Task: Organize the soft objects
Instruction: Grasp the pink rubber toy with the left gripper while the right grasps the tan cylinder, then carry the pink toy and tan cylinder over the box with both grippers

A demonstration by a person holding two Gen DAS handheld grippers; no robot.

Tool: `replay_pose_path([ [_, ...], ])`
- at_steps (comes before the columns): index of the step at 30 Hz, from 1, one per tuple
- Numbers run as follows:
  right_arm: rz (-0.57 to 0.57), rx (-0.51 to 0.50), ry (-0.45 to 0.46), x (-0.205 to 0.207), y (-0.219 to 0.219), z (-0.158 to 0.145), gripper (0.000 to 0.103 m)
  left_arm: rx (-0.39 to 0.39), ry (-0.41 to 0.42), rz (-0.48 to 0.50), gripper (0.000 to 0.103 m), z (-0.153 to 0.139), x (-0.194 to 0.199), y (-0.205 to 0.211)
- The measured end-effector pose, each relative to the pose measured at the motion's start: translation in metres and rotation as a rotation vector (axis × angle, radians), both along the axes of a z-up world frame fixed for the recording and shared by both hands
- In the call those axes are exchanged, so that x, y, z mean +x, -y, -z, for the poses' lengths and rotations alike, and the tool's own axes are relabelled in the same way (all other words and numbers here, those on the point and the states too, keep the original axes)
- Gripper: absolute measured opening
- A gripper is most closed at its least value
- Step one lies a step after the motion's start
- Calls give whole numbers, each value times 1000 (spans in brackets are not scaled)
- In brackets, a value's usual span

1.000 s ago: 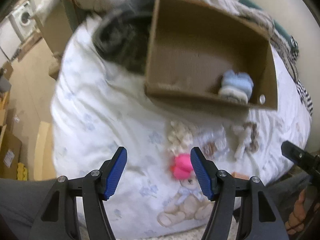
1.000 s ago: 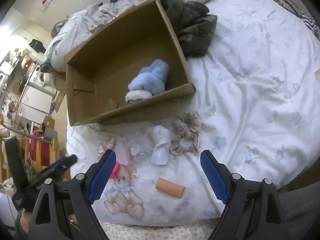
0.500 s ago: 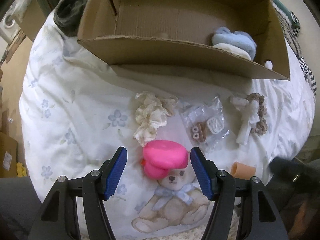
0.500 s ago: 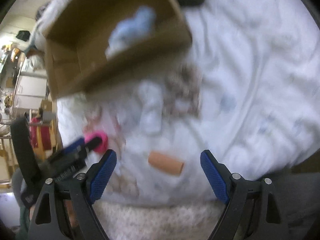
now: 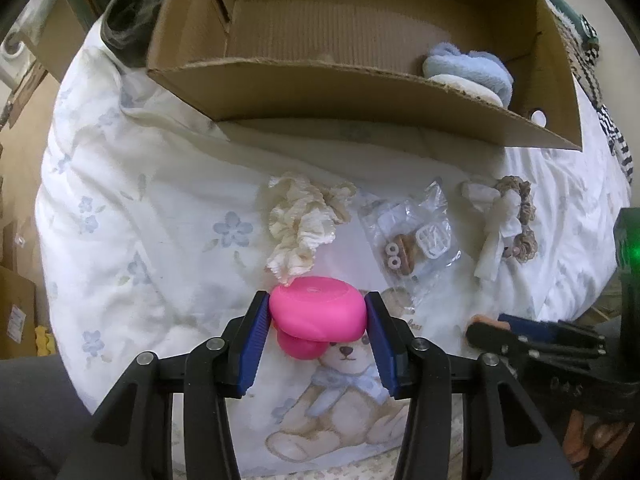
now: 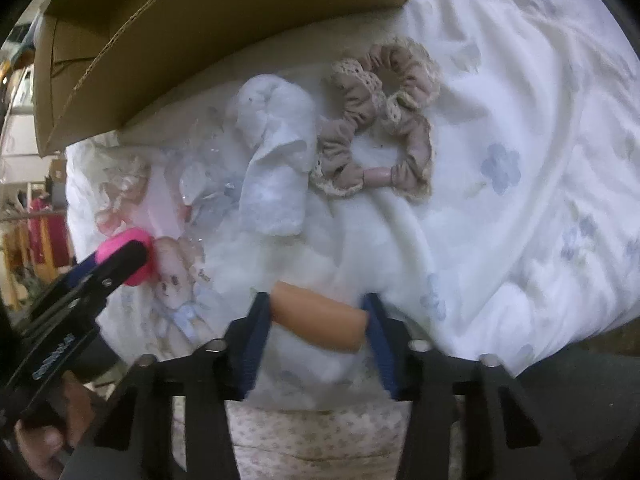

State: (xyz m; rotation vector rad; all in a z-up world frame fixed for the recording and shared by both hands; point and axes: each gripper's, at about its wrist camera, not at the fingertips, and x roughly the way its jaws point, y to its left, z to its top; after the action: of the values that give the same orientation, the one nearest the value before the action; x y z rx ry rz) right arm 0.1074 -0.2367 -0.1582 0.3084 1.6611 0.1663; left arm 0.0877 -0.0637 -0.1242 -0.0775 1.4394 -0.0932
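My left gripper (image 5: 317,320) is shut on a soft pink toy (image 5: 316,318) lying on the bedspread near its front edge. My right gripper (image 6: 316,316) is shut on a tan foam roll (image 6: 320,320), also low at the bed's front edge. A cardboard box (image 5: 360,92) stands open behind them with a fluffy blue slipper (image 5: 472,68) inside. Between box and grippers lie a cream scrunchie (image 5: 304,224), a clear plastic bag of small items (image 5: 412,236), a white cloth (image 6: 276,160) and a beige scrunchie (image 6: 380,120).
The white floral bedspread (image 5: 140,220) with a teddy bear print (image 5: 344,400) covers the bed. Dark clothing (image 5: 128,20) lies left of the box. The room floor and cartons (image 5: 16,312) lie beyond the bed's left edge.
Both grippers moved down and forward to the bed and closed: the left one on the pink toy, the right one on the tan roll.
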Motion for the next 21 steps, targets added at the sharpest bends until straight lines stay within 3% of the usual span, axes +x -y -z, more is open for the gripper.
replay_pose_path([
  [2,-9,-4,14,1,-1,-3,10,-3,8,-2,44,-4,0,-2],
  [8,-8,61,68,2,-3,-20,10,-27,42,-17,44,-25,-12,-9],
  [12,5,145,172,-1,-3,-48,10,-35,80,-26,44,-36,-19,-22],
  [17,-9,159,187,0,-11,-53,10,-25,96,-46,44,-44,-23,-41],
  [21,-5,197,254,-3,-9,-68,10,-12,139,-58,44,-57,-24,-46],
])
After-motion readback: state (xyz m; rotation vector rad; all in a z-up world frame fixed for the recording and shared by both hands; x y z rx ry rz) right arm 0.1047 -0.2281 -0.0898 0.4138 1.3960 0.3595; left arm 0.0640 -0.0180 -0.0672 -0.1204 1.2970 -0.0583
